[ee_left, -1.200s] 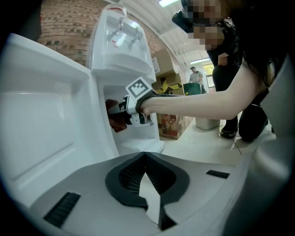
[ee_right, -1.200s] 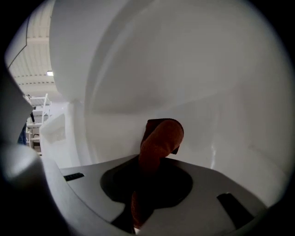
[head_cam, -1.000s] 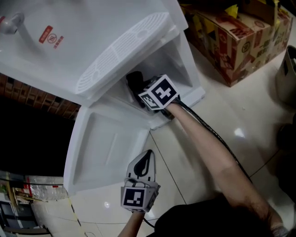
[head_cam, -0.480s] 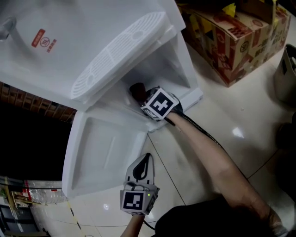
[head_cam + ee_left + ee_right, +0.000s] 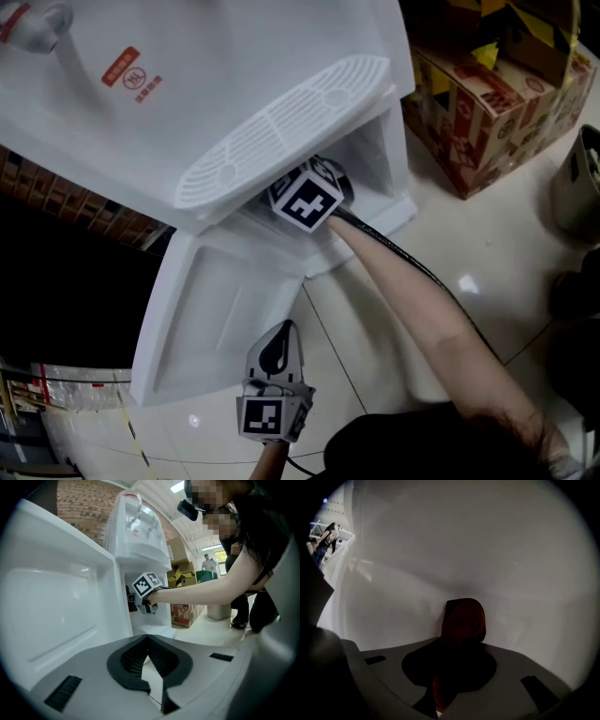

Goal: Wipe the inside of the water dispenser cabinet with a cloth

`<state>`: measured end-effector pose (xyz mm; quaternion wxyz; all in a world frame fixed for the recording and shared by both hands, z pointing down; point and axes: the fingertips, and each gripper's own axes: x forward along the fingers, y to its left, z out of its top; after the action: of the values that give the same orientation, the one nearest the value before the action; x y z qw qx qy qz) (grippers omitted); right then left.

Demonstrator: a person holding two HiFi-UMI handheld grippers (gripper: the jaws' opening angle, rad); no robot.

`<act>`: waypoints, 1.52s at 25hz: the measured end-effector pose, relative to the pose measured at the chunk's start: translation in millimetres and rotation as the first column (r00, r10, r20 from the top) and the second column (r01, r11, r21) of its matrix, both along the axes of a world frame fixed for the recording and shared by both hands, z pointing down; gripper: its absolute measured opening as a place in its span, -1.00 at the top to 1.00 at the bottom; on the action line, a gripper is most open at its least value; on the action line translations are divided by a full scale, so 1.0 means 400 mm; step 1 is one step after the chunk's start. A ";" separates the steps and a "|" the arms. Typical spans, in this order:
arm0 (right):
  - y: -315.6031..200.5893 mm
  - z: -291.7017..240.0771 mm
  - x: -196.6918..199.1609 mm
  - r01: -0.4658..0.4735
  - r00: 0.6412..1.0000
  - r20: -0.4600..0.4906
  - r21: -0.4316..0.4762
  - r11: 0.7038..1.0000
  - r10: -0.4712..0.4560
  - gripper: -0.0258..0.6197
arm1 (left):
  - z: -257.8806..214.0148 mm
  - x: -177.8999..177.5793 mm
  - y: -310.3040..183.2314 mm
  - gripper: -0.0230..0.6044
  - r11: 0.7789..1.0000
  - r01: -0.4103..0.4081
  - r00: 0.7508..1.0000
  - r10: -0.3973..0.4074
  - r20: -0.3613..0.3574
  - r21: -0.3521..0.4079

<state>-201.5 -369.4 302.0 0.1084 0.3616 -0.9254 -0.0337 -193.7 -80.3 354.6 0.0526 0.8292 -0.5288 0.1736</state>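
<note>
Red cloth [image 5: 464, 618] pinched in right tongs [image 5: 457, 656], against cabinet wall [image 5: 464, 550]

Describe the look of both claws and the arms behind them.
The left claw and right claw have light grey bodies, each with a white cube of black square markers. The left's pads are black, ridged. A black cable runs along the bare right arm.

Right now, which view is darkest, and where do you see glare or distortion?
Right gripper view: darkest, dim inside the cabinet, cloth only a reddish shape. Left gripper view: bright, fisheye bends the door. Head view: glare spot on the floor.
</note>
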 end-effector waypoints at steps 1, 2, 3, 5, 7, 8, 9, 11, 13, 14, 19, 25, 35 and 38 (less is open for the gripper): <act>-0.006 0.010 0.005 -0.011 1.000 -0.006 -0.006 1.000 0.011 0.69 | 0.000 -0.001 -0.002 1.00 1.000 0.002 1.000 -0.002 -0.002 0.004; -0.013 0.031 0.014 -0.026 1.000 -0.010 -0.023 0.999 0.026 0.69 | 0.001 0.001 -0.001 1.00 1.000 -0.003 1.000 0.003 0.000 0.008; -0.023 0.055 0.031 -0.047 0.999 -0.018 -0.040 0.998 0.046 0.69 | 0.003 0.004 0.001 1.00 1.000 -0.013 1.000 0.013 0.004 0.011; -0.050 0.098 0.084 -0.100 0.994 -0.038 -0.070 0.992 0.098 0.69 | 0.007 0.011 0.004 1.00 1.000 -0.026 1.000 0.026 0.009 0.010; -0.077 0.139 0.144 -0.152 0.988 -0.039 -0.108 0.982 0.149 0.69 | 0.012 0.010 0.007 1.00 1.000 -0.021 1.000 0.021 0.005 0.007; -0.089 0.147 0.177 -0.187 0.982 -0.032 -0.116 0.976 0.184 0.69 | 0.014 0.006 0.008 1.00 1.000 -0.013 1.000 0.013 0.002 0.005; -0.098 0.153 0.208 -0.221 0.975 -0.024 -0.124 0.967 0.220 0.69 | 0.016 0.002 0.009 1.00 1.000 -0.006 1.000 0.006 0.000 0.003; -0.104 0.163 0.250 -0.272 0.962 -0.006 -0.151 0.950 0.274 0.70 | 0.018 -0.001 0.010 1.00 1.000 -0.002 1.000 0.002 0.001 0.001; -0.102 0.159 0.268 -0.302 0.951 0.021 -0.169 0.938 0.310 0.70 | 0.015 0.007 0.011 1.00 1.000 -0.013 1.000 0.013 0.004 0.007; -0.101 0.160 0.276 -0.323 0.942 0.036 -0.181 0.929 0.334 0.70 | 0.012 0.012 0.013 1.00 1.000 -0.019 1.000 0.019 0.005 0.011; -0.099 0.180 0.302 -0.414 0.897 0.071 -0.207 0.886 0.436 0.70 | 0.006 0.009 0.018 1.00 1.000 -0.014 1.000 0.014 0.014 0.011; -0.038 0.132 0.311 -0.455 0.846 0.197 -0.219 0.863 0.495 0.70 | 0.001 0.012 0.025 1.00 1.000 -0.026 1.000 0.026 0.015 0.018; -0.002 0.045 0.334 -0.473 0.769 0.386 -0.194 0.859 0.510 0.70 | -0.008 0.054 0.068 1.00 0.996 -0.092 0.996 0.092 0.001 -0.012; -0.001 0.003 0.346 -0.476 0.731 0.457 -0.190 0.859 0.507 0.69 | -0.011 0.042 0.087 1.00 0.995 -0.096 0.995 0.097 0.027 -0.031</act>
<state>-63.1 -370.0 303.4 -0.1148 0.5860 -0.7936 0.1169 -177.1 -45.6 350.4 0.0490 0.8503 -0.4861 0.1955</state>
